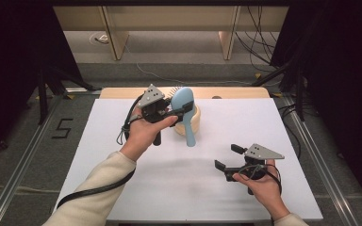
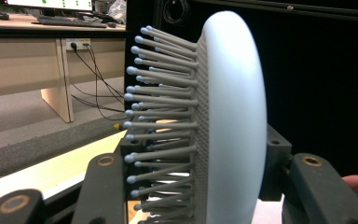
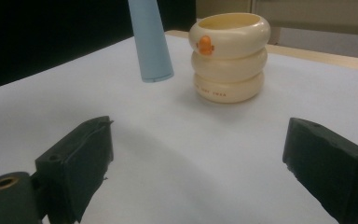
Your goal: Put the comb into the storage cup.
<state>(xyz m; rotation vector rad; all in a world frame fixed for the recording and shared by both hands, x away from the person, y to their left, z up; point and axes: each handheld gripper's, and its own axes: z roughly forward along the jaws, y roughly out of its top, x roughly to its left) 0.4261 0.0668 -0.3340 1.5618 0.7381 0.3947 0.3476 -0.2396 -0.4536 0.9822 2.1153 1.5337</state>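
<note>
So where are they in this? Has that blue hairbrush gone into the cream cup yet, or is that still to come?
Done: the left gripper has picked up the blue hairbrush, its jaws shut on the head. In hand: the brush hangs lifted, its handle end clear of the table beside the cream cup. Left: if the cup is the goal, it hasn't gone in yet. The right gripper waits open, holding nothing.

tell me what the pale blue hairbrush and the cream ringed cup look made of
Pale blue hairbrush: likely matte moulded plastic, smooth and even-coloured; its grey ball-tipped bristles look plastic too.
Cream ringed cup: probably plastic, possibly glazed ceramic; smooth, with a faint sheen.
</note>
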